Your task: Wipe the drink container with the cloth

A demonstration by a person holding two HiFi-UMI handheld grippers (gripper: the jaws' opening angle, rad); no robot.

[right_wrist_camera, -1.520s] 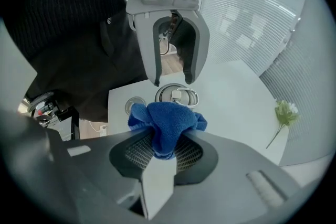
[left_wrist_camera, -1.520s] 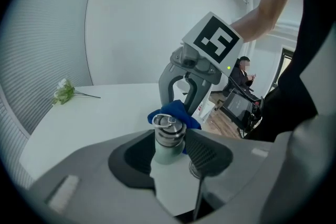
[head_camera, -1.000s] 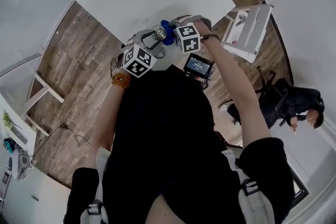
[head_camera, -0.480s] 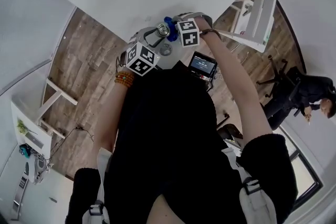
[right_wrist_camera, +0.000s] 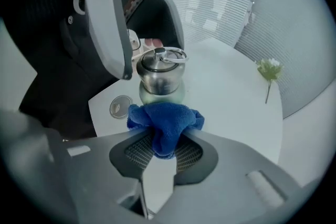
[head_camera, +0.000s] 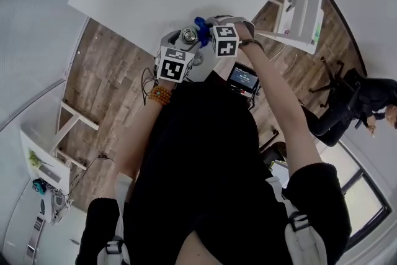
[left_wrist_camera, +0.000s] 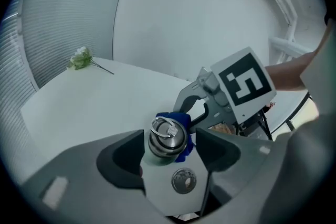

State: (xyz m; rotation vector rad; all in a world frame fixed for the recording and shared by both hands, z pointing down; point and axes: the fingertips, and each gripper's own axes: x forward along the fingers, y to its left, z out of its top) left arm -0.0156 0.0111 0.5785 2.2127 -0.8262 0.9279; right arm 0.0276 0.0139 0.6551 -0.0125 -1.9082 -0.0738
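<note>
Now clamps the pale-green, steel-capped drink flask [left_wrist_camera: 167,136] in left gripper [left_wrist_camera: 169,157] jaws over the white bench [left_wrist_camera: 105,102] edge, closer than before to right gripper [right_wrist_camera: 163,155] jaws pinching blue cloth [right_wrist_camera: 165,120] against it: wiping underway.

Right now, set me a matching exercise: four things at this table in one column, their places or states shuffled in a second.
Column one:
1. drink container
2. cloth
3. flower
4. metal disc

Column two:
A. lies near the far edge of the table
B. pinched in the right claw
C. set flat in the table top, close by the container
D. held in the left claw, between its jaws

Pairs: 1-D, 2-B, 3-A, 4-C.
</note>
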